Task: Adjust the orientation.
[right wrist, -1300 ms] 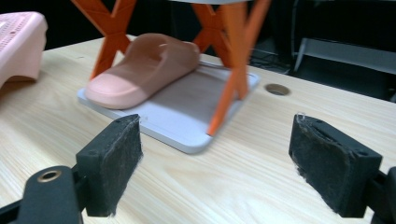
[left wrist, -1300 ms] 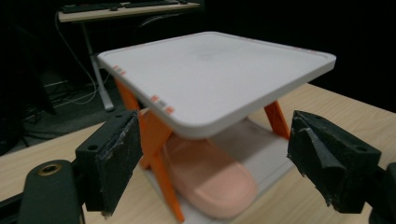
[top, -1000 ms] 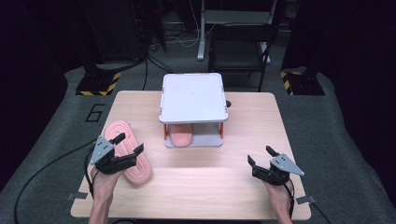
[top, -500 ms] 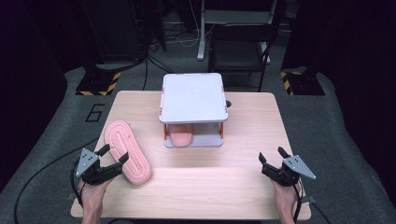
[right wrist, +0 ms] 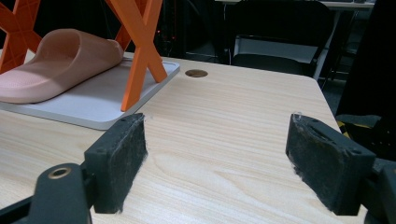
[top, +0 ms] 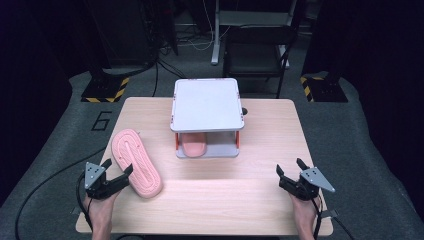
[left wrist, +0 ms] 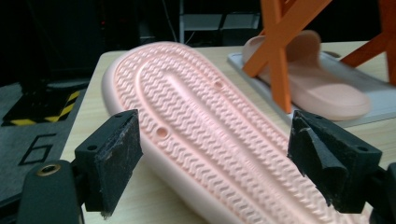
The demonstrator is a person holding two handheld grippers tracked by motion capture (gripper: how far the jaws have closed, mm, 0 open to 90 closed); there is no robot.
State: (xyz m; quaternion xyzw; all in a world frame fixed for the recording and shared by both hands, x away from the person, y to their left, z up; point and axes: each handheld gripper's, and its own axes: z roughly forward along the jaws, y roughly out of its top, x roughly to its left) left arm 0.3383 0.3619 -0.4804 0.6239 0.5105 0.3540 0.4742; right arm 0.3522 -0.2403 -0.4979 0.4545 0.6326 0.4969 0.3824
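Note:
A pink slipper [top: 136, 162] lies sole up on the left of the wooden table [top: 270, 130]; its ribbed sole [left wrist: 201, 121] runs between and beyond my left jaws. My left gripper [top: 118, 167] [left wrist: 217, 154] is open at the slipper's near end, with its jaws on either side and not touching. A second pink slipper [top: 194, 146] [right wrist: 56, 60] rests on the lower shelf of a small rack [top: 206, 102] with a grey top and orange legs. My right gripper [top: 290, 166] [right wrist: 215, 163] stands open and empty over bare wood at the near right.
The rack stands at the table's far middle. A small round metal insert [right wrist: 196, 73] sits in the tabletop beyond the rack's grey base [right wrist: 93, 107]. A chair [top: 257, 50] and cables stand on the floor behind the table.
My left gripper has drawn back off the sole-up slipper toward the near left edge. The right gripper has shifted slightly right and nearer. The slipper stays on the table.

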